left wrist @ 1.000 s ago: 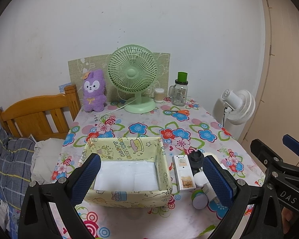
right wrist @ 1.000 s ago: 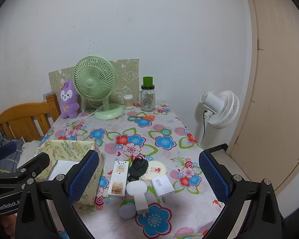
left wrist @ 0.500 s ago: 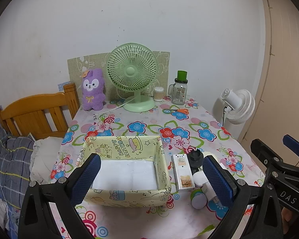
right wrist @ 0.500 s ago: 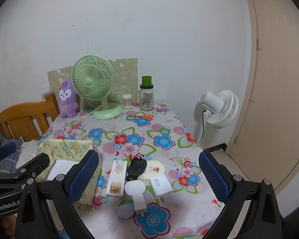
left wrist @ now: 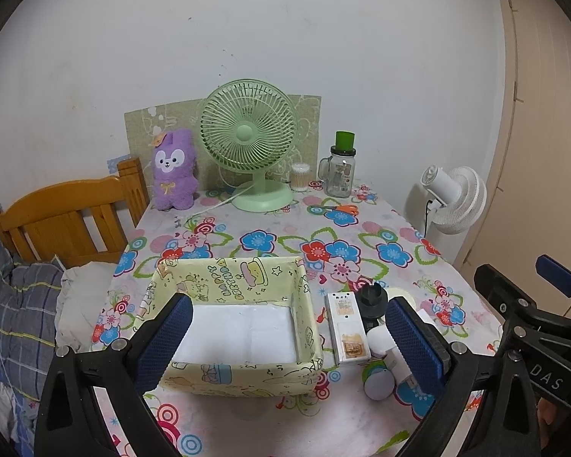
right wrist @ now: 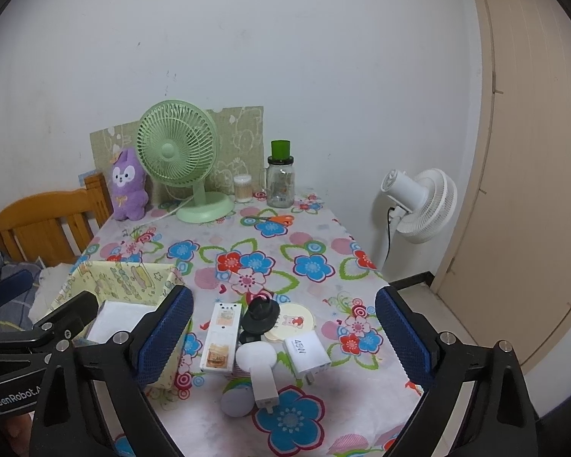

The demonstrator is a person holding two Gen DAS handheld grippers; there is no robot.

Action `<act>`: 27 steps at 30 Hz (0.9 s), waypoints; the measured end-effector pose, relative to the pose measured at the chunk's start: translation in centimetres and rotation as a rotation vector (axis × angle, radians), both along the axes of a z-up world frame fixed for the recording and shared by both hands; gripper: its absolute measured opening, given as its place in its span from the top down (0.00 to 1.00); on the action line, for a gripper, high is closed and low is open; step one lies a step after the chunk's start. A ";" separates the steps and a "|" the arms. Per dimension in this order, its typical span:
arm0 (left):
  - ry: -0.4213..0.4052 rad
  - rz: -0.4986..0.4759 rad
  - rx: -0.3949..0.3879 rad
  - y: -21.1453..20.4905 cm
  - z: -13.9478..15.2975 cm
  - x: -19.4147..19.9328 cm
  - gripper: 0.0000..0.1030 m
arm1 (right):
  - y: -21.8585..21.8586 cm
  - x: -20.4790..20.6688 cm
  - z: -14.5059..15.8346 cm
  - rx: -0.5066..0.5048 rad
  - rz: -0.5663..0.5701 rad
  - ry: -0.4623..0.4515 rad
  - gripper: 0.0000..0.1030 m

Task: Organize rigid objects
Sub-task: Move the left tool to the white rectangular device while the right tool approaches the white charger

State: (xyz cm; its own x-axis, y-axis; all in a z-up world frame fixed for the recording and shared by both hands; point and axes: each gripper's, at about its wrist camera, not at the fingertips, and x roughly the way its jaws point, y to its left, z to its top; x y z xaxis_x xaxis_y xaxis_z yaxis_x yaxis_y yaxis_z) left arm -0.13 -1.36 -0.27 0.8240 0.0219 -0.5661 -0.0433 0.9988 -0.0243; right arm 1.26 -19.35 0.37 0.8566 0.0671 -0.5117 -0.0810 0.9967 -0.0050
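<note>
Both tools (left wrist: 285, 339) (right wrist: 283, 337) slightly farther back

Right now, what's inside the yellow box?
The yellow box shows only a white liner sheet on its floor, no objects. The left tool covers its near left corner.

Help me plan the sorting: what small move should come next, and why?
Probably lower the right gripper onto the charger. Both grippers are open and hold nothing, the box looks empty, and the charger lies between the right fingers.
</note>
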 end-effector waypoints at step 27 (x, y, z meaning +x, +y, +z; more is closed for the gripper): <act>0.134 -0.087 -0.012 -4.7 -6.3 2.7 0.34 | -2.0 2.8 -6.7 -0.024 0.003 0.129 0.21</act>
State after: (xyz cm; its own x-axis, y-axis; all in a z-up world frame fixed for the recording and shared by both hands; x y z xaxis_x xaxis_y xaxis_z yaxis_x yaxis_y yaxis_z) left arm 2.55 -6.08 -6.57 0.7396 -0.0541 -0.6709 0.0400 0.9985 -0.0365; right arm 4.07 -21.37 -6.30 0.7831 0.0563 -0.6193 -0.0858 0.9961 -0.0179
